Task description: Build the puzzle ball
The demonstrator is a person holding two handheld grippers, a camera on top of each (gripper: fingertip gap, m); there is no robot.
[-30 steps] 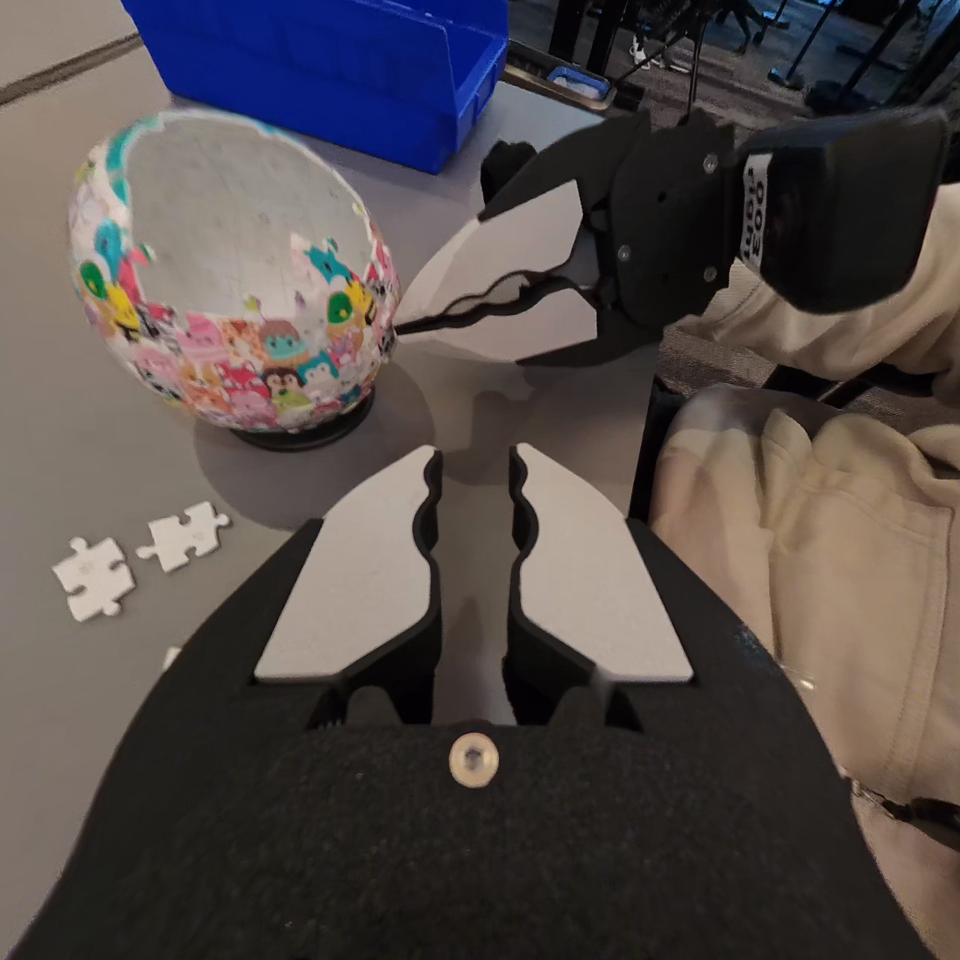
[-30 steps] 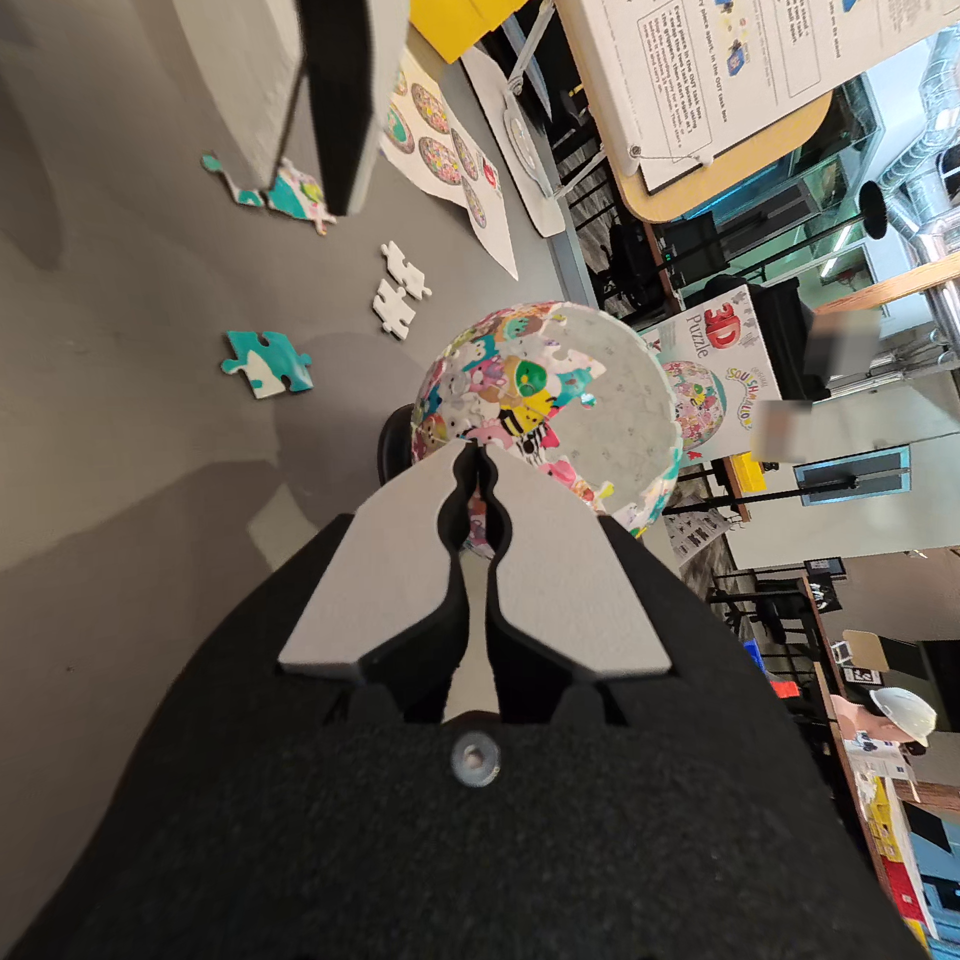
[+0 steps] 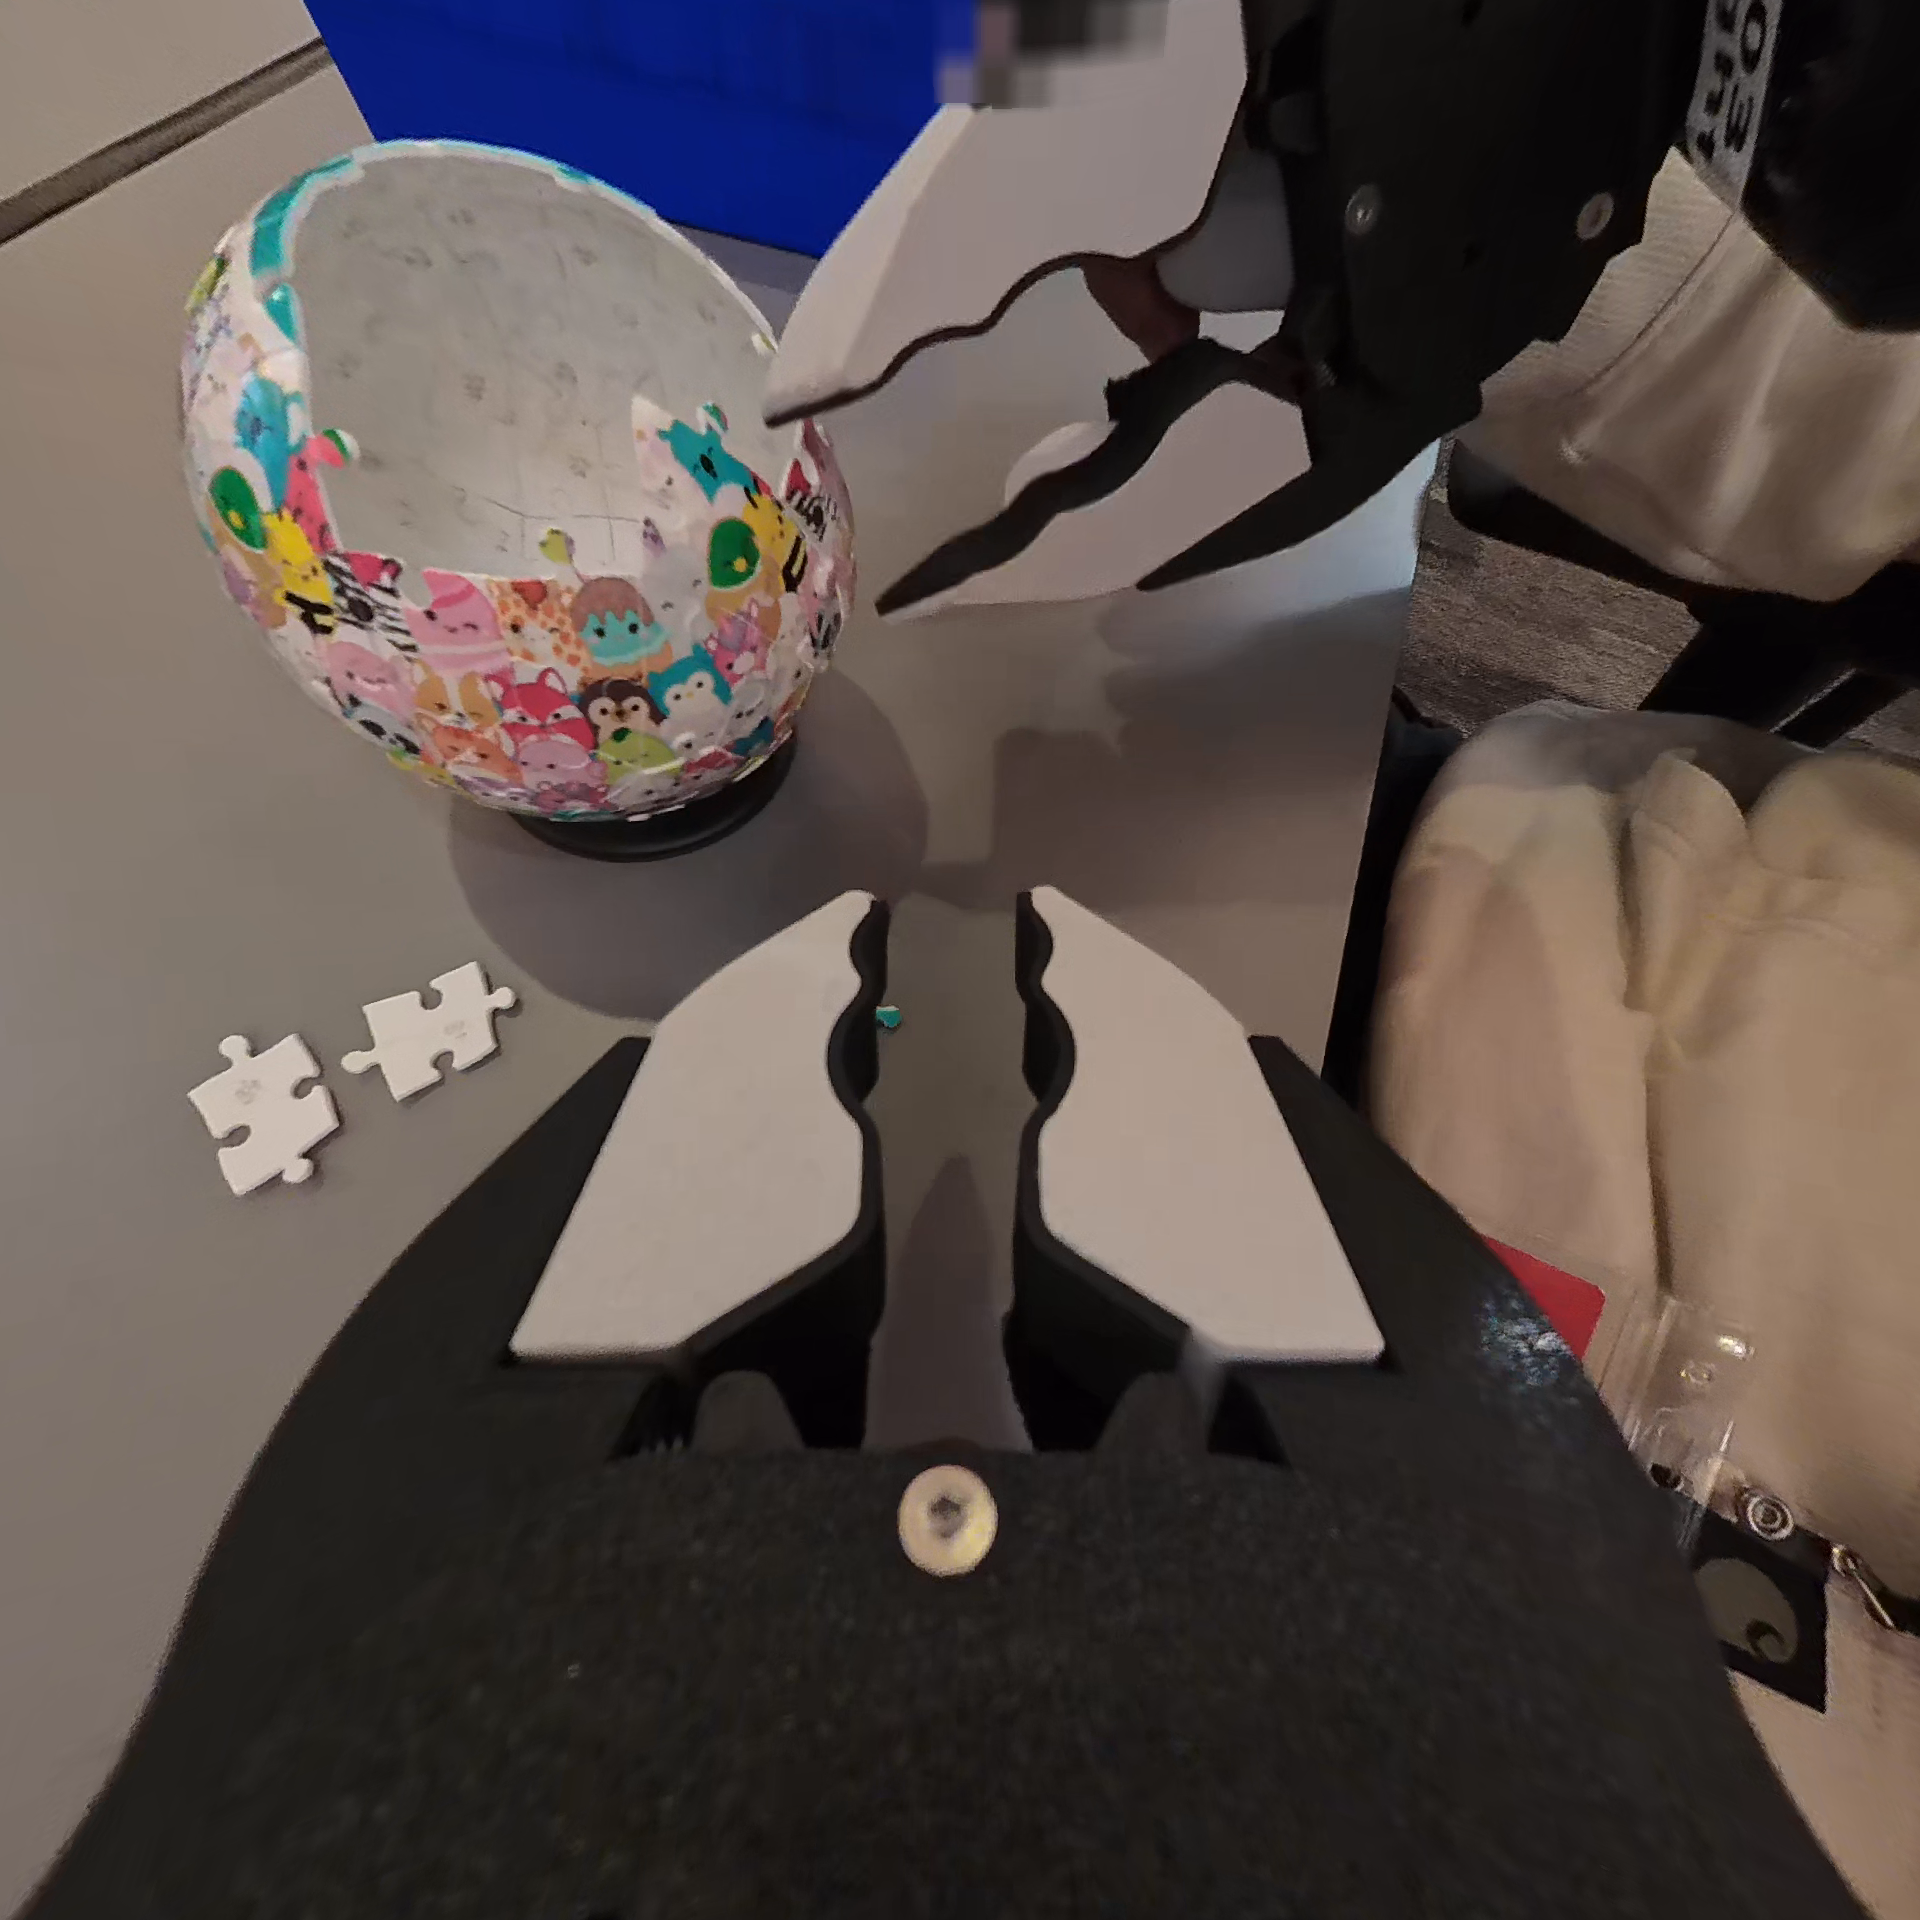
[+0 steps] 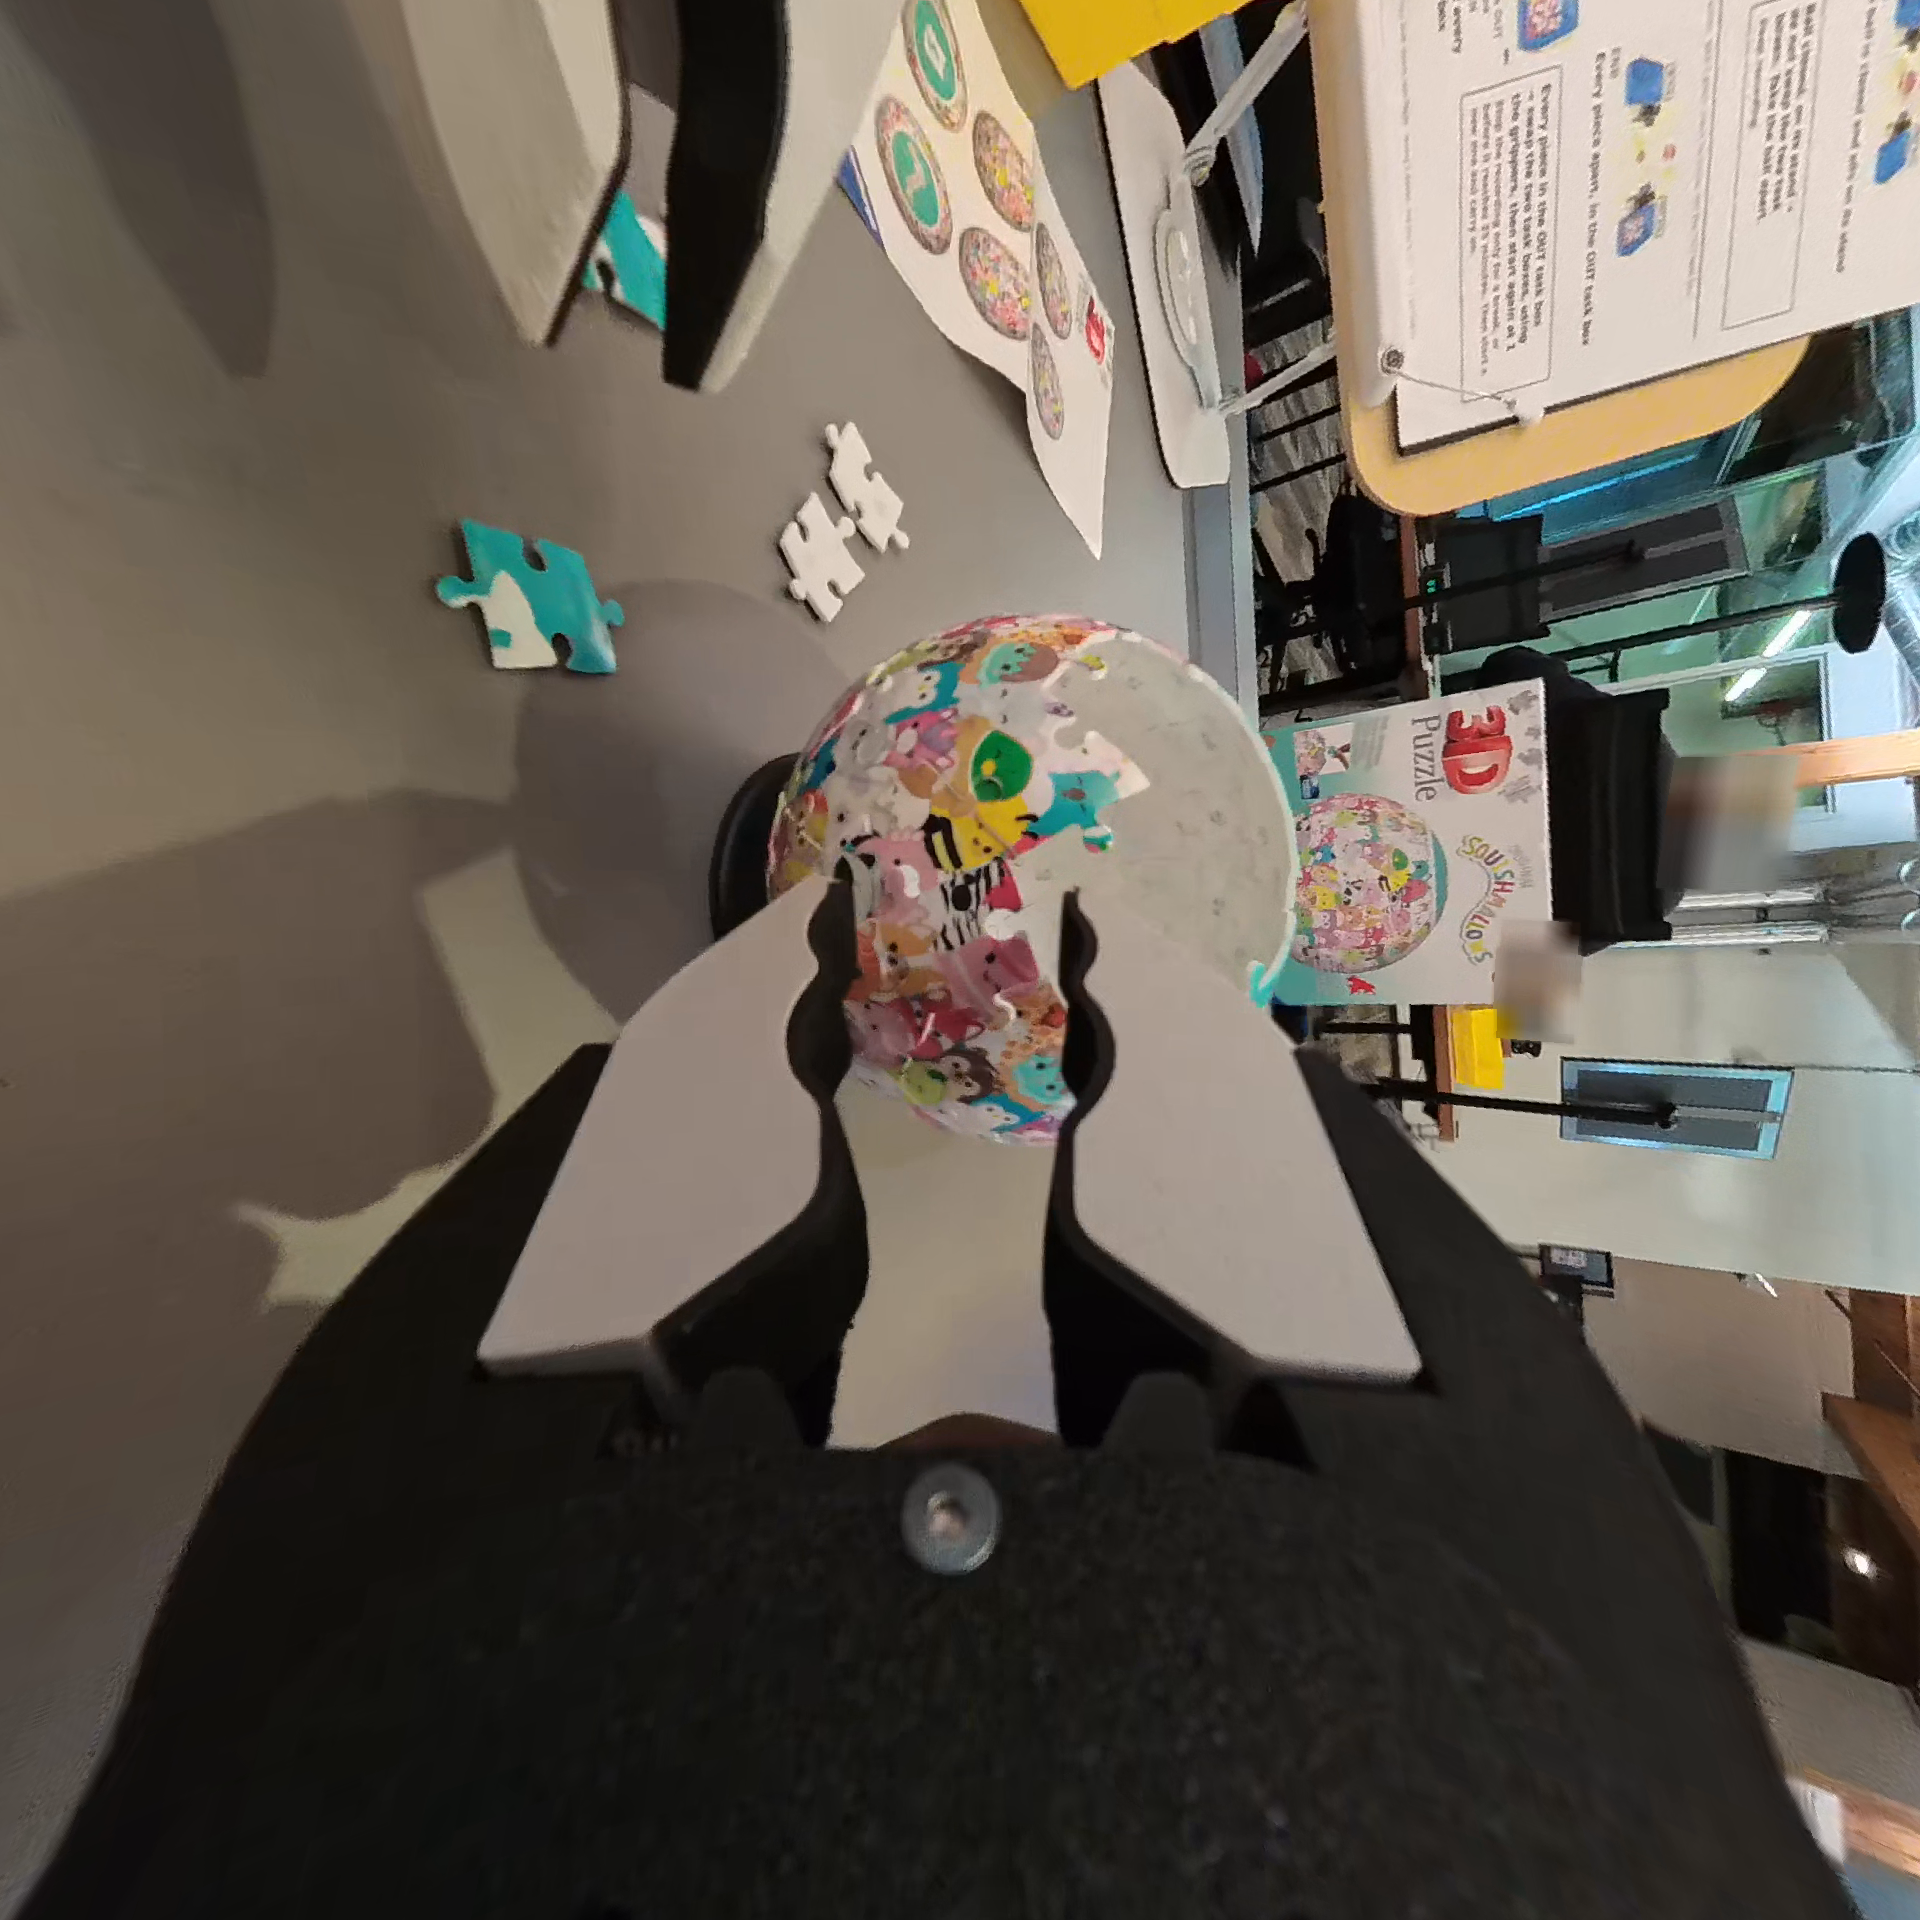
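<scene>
Grey tabletop (image 3: 125, 623). Colourful half-built puzzle ball (image 3: 499, 644) on black ring stand (image 3: 665, 826), far left, upper part unfilled. Right gripper (image 4: 951, 914) spread, empty, near ball. Left gripper (image 3: 951, 914) parted, empty. Two white face-down pieces (image 3: 353, 1070), teal piece (image 4: 535, 603) loose: many pieces left.

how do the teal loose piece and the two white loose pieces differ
The teal piece lies printed side up, showing teal and white; the two white pieces show only blank white faces. The teal piece lies alone; the white pieces sit side by side as a pair. All lie flat on the grey table, apart from the puzzle ball.
</scene>
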